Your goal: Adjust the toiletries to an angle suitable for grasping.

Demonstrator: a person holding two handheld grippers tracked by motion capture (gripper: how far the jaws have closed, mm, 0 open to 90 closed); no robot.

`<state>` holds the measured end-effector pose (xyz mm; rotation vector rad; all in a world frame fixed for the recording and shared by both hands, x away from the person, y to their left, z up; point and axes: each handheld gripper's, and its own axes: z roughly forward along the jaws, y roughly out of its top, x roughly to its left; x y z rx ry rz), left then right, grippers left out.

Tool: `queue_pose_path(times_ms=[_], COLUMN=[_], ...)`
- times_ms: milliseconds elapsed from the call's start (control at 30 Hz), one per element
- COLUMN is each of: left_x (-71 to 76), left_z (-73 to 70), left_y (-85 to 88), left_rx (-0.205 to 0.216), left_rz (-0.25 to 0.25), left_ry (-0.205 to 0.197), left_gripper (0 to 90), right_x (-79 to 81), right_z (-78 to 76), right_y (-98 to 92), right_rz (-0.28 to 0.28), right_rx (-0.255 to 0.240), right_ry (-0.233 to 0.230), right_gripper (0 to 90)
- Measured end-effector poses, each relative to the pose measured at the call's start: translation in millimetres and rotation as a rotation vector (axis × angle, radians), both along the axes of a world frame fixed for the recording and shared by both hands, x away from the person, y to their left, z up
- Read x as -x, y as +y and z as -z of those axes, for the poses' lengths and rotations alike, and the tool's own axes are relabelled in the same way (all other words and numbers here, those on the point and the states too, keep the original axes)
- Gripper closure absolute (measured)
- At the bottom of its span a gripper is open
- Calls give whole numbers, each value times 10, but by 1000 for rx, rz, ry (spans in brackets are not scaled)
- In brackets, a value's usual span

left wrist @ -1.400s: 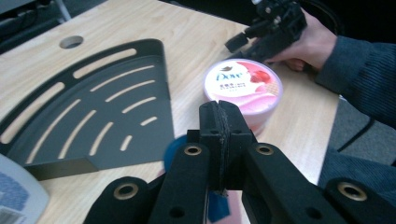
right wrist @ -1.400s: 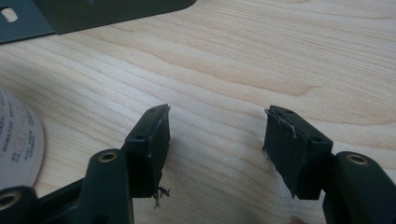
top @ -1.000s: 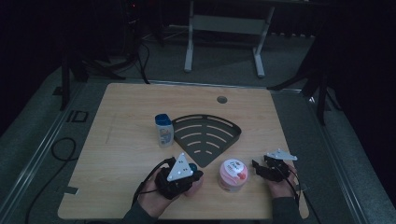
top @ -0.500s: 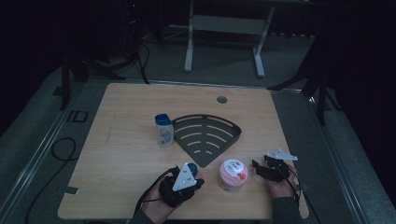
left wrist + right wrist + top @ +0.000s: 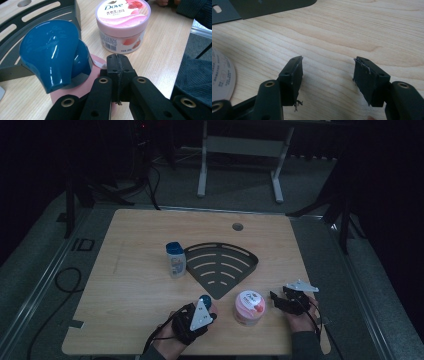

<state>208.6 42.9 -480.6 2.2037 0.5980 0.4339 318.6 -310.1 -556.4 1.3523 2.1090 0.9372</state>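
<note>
Beside shut left tongs [image 5: 117, 75], blue-capped bottle [image 5: 53, 53]

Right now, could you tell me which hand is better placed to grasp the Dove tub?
Probably right: the right gripper stands open, empty, beside the Dove tub; the left gripper is shut by the blue-capped tube.
</note>
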Motion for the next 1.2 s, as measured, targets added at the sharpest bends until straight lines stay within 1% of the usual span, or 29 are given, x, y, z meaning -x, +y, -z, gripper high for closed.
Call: queue_pose_path(times_ms=[100,233,300,600,733,867,967,1133,1167,1200], left_x=[-4,-20,-23,-106,-151,-205,-248,-303,-336,-349], left_z=[6,9,11,17,20,19,23,22,24,21], left_y=[-14,-8,4,95,106,111,114,124,131,138], left_rx=[-7,-6,-18,-17,-12,-19,-12,-15,-11,-19], left_rz=[-5,-17,-23,-64,-77,-91,-103,-113,-125,-125], left_ry=[-15,-16,-27,-25,-23,-29,-27,-29,-27,-29], left_gripper=[894,894,894,894,894,894,893,893,893,893], right_x=[1,5,4,3,1,3,2,2,1,1], right_z=[0,-4,-3,-1,2,1,1,1,2,3], right_y=[1,-3,-11,-6,-5,-8,-9,-10,-13,-12], right_rz=[0,3,3,2,-1,1,2,1,1,1], right_rx=[0,-5,-4,-3,0,-3,-3,-3,-3,-3], right_ry=[0,1,-1,2,2,2,1,1,2,2], right_gripper=[398,398,398,398,398,398,398,398,398,398])
